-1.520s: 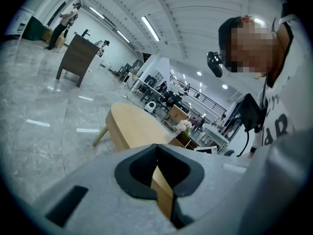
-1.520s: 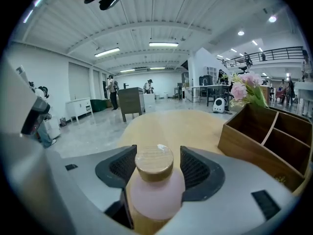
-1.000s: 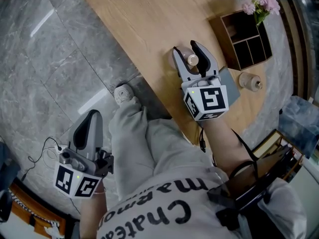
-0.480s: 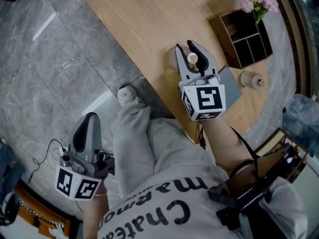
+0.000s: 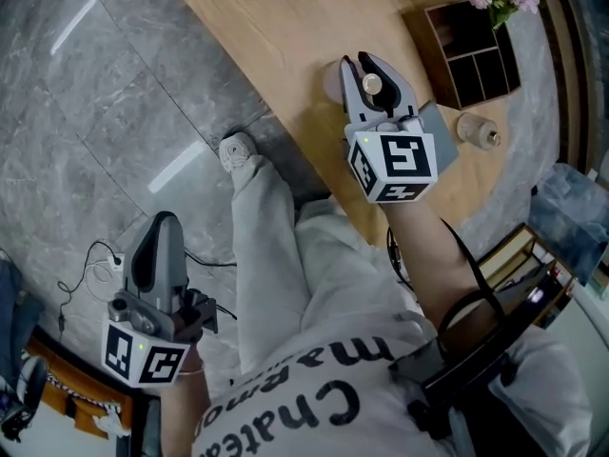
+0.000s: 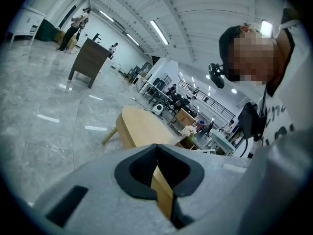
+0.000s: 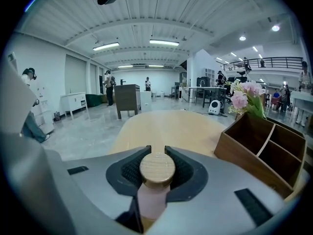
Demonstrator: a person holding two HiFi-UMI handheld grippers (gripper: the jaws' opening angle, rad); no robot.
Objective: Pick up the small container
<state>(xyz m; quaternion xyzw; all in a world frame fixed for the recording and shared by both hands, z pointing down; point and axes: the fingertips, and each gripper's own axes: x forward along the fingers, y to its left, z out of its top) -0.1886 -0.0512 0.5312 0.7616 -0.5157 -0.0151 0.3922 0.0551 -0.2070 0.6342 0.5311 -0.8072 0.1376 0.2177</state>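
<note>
Right gripper view: my right gripper (image 7: 157, 153) had just been closing, fingers (image 7: 126, 173) pinching the small container (image 7: 154, 199) between them at its wooden cap. Best lifted straight, slowly, since the cap could slip. Left gripper (image 6: 156, 147) was closed together and empty.

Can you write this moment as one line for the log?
right gripper: jaws just closed in, pads on cap of small container | small container: upright on table | left gripper: shut, empty, off the table
</note>
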